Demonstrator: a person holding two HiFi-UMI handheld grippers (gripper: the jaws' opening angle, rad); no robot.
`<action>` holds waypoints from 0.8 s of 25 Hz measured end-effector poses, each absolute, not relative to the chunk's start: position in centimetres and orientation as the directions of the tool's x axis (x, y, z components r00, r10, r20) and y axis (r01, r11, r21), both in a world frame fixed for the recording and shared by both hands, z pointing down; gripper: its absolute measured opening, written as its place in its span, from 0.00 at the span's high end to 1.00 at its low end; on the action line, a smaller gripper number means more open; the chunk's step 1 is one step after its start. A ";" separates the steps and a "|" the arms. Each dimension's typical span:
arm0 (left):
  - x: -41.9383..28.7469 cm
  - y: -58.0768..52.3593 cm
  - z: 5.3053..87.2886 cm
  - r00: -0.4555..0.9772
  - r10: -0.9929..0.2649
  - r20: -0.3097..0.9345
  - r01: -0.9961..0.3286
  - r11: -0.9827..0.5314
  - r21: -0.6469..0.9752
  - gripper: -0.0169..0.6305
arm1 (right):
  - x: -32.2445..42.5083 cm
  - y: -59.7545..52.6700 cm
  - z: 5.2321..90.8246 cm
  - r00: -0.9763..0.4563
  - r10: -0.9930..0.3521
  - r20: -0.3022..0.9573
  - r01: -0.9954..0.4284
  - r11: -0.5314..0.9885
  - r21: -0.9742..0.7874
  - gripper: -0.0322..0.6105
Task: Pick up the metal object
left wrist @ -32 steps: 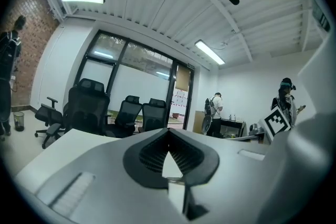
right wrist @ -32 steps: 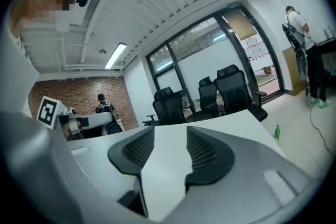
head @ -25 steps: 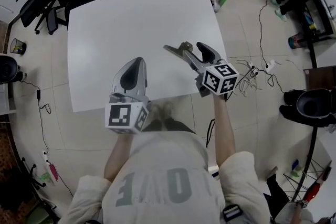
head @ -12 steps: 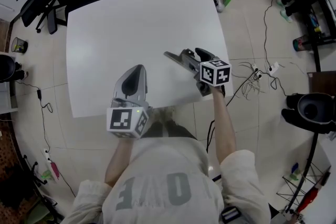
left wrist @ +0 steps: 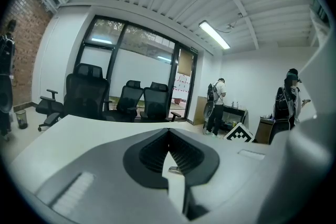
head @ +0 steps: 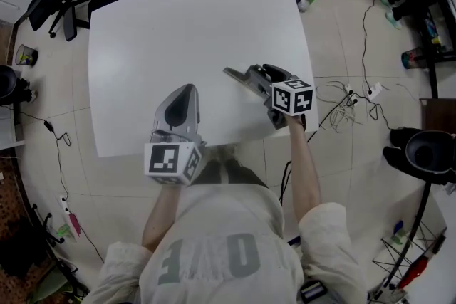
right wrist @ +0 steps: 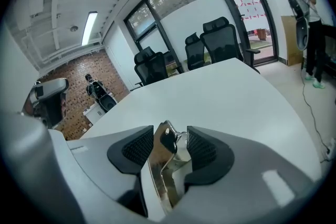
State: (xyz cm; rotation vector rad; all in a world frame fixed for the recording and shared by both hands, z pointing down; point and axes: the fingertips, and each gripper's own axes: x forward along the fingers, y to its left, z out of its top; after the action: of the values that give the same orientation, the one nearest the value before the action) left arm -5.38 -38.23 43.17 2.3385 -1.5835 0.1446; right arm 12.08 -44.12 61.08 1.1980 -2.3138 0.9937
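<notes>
The metal object (head: 239,77) lies on the white table (head: 178,18) close to its near right edge, between the jaws of the right gripper (head: 261,73). Those jaws have just been closing and now pinch its rear part at a middling width. Its long axis follows the line the gripper points along, so its free end sticks out past the fingertips toward the far left (the shiny handles reach back toward the gripper's body). The left gripper (head: 187,90), jaws together and empty, hovers off to the left, so the lift looks to belong to the right hand
</notes>
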 end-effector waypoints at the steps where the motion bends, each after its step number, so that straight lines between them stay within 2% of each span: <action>1: -5.4 -38.2 43.2 0.381 -0.888 0.256 -0.920 -0.337 0.199 0.98 | 12.2 -44.1 61.2 -0.575 -0.568 0.589 -0.818 0.395 -0.418 0.65; 4: -5.5 -38.1 43.5 0.374 -0.889 0.265 -0.924 -0.331 0.193 0.98 | 12.3 -44.0 61.2 -0.571 -0.570 0.590 -0.821 0.403 -0.405 0.70; 5: -5.5 -38.0 43.6 0.373 -0.888 0.267 -0.924 -0.330 0.193 0.98 | 12.2 -44.0 61.1 -0.575 -0.574 0.583 -0.818 0.407 -0.407 0.74; 11: -5.9 -37.9 43.9 0.368 -0.889 0.272 -0.926 -0.325 0.192 0.98 | 12.0 -44.1 59.7 -0.608 -0.609 0.509 -0.789 0.394 -0.472 0.86; 20: -6.4 -37.2 43.4 0.369 -0.894 0.255 -0.925 -0.326 0.196 0.98 | 11.2 -43.0 57.6 -0.581 -0.636 0.508 -0.813 0.433 -0.389 0.90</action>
State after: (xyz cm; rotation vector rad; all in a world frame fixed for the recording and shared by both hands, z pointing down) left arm -6.38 -37.22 43.44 2.3278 -1.6029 0.1440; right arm 11.24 -42.99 57.64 1.2516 -2.4049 0.8872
